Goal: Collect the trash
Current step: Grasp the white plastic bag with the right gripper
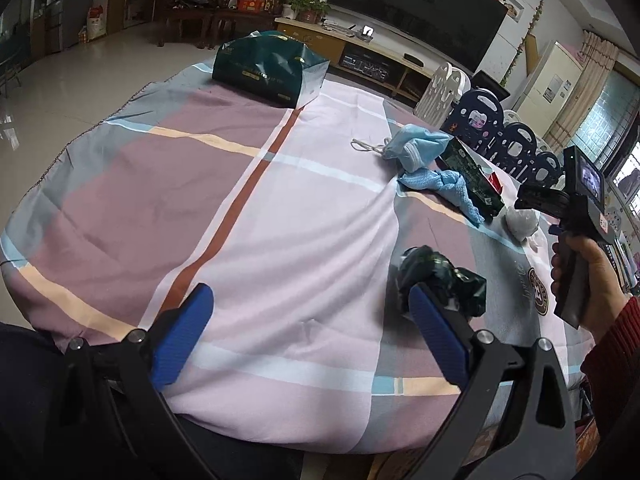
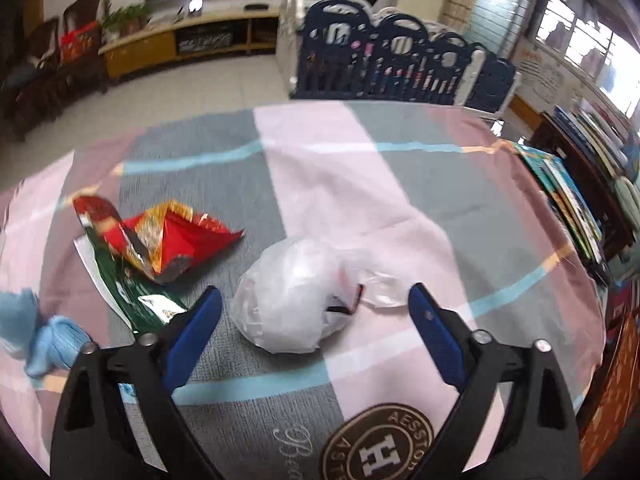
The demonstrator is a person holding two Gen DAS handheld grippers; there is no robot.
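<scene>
My left gripper (image 1: 310, 300) is open and empty above the checked tablecloth (image 1: 240, 200). A crumpled dark green wrapper (image 1: 444, 276) lies just beyond its right finger. A blue face mask (image 1: 416, 146), a blue cloth (image 1: 452, 188) and a green packet (image 1: 474, 178) lie further right. A dark green bag (image 1: 268, 68) stands at the table's far end. My right gripper (image 2: 314, 300) is open, its fingers either side of a crumpled clear plastic bag (image 2: 292, 300), which also shows in the left wrist view (image 1: 522, 222). A red wrapper (image 2: 172, 240) lies to its left on the green packet (image 2: 132, 292).
The right gripper's body and the hand holding it (image 1: 580, 232) hover over the table's right edge. A blue and white playpen fence (image 2: 400, 64) stands behind the table. Books (image 2: 568, 196) are stacked to the right. A TV cabinet (image 1: 360, 52) lines the far wall.
</scene>
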